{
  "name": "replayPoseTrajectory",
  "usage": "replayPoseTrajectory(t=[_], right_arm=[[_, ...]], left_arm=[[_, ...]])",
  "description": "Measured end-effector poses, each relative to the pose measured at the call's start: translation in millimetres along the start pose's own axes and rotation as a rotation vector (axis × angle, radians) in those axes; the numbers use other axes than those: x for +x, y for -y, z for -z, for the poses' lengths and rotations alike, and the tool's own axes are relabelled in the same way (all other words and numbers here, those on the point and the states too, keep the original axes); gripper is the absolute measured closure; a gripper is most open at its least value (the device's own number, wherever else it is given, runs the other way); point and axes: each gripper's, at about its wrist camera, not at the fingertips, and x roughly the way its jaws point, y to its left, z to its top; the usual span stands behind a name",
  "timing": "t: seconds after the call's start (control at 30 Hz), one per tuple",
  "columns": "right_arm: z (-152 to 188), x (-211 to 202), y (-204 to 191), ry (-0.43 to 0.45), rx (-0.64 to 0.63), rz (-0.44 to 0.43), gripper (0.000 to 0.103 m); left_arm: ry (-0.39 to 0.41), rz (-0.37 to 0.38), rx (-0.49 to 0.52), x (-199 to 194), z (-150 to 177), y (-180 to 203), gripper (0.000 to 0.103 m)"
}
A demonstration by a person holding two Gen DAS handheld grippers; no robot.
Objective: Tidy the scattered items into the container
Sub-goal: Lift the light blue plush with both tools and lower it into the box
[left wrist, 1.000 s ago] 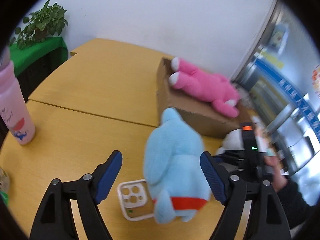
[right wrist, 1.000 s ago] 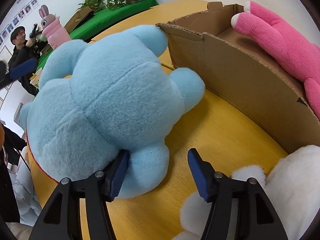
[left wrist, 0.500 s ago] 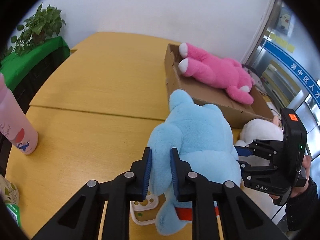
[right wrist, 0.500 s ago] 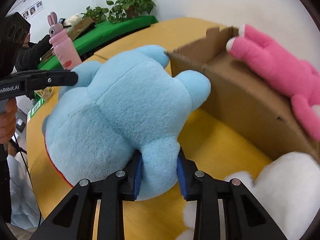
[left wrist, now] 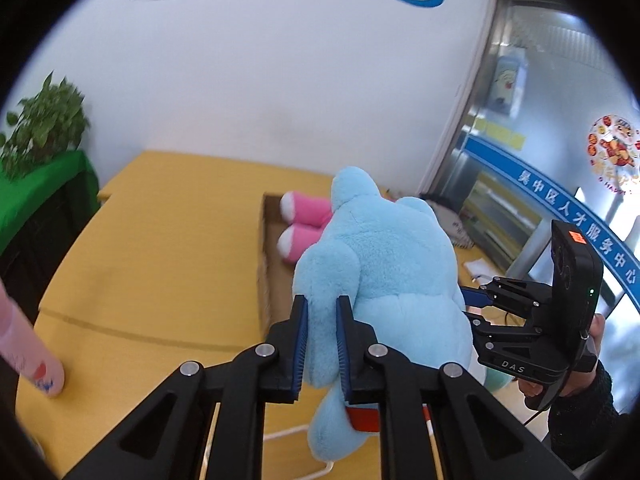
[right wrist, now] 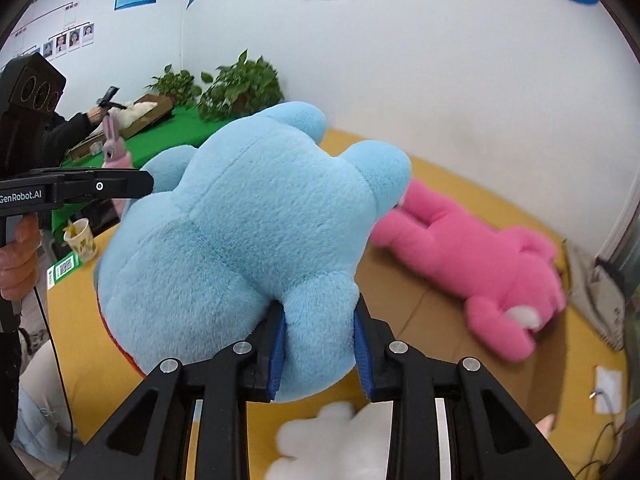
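Both grippers, left gripper (left wrist: 322, 344) and right gripper (right wrist: 319, 350), clamp the blue plush (left wrist: 384, 276).

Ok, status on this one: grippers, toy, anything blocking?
Left gripper and right gripper both shut on blue plush. Plush held up beside cardboard box. Pink plush already lying inside.

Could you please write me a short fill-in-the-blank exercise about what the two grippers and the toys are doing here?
1. Both the left gripper and the right gripper are shut on the ____ plush toy.
2. The pink plush toy lies inside the ____ box.
3. Below the right gripper sits a ____ plush toy.

Missing words: blue; cardboard; white
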Motion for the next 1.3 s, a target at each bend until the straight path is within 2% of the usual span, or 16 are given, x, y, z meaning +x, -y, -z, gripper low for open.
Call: replayPoseTrajectory(t=[0.23, 0.4, 0.57, 0.73, 0.87, 1.03, 1.1, 1.13, 1.2, 1.27, 1.3], right_arm=[[-50, -30, 36, 0.069, -0.008, 0.112, 0.071], [-64, -7, 61, 0.058, 0.007, 0.151, 0.071], [-50, 66, 80, -0.058, 0.028, 0.165, 0.071], [-14, 154, 93, -0.254, 0.066, 0.144, 0.071], [2, 198, 95, -0.364, 0.058, 0.119, 0.071], [-6, 214, 90, -0.431, 0.043, 0.086, 0.069], [-3, 217, 88, -0.44, 0.055, 0.068, 0.068], [1, 218, 87, -0.45, 0.056, 0.058, 0.066], [8, 214, 85, -0.449, 0.057, 0.066, 0.063], [7, 203, 87, -0.42, 0.05, 0.113, 0.05], [5, 194, 85, -0.391, 0.045, 0.146, 0.033]], left_arm=[[0.066, 0.052, 0.066, 24, -66, 23, 0.091], [0.046, 0.046, 0.074, 67, -86, 18, 0.091], [-0.075, 0.007, 0.037, 147, -72, -15, 0.091], [-0.259, -0.021, -0.022, 229, -29, -57, 0.091], [-0.356, -0.083, -0.031, 270, -2, -72, 0.09], [-0.353, -0.129, -0.02, 275, 4, -75, 0.09], [-0.338, -0.126, -0.034, 267, 3, -74, 0.088], [-0.327, -0.125, -0.036, 261, 3, -74, 0.084], [-0.304, -0.157, -0.029, 248, 3, -74, 0.083], [-0.283, -0.15, -0.033, 234, 1, -74, 0.082], [-0.267, -0.157, -0.029, 225, 0, -70, 0.08]])
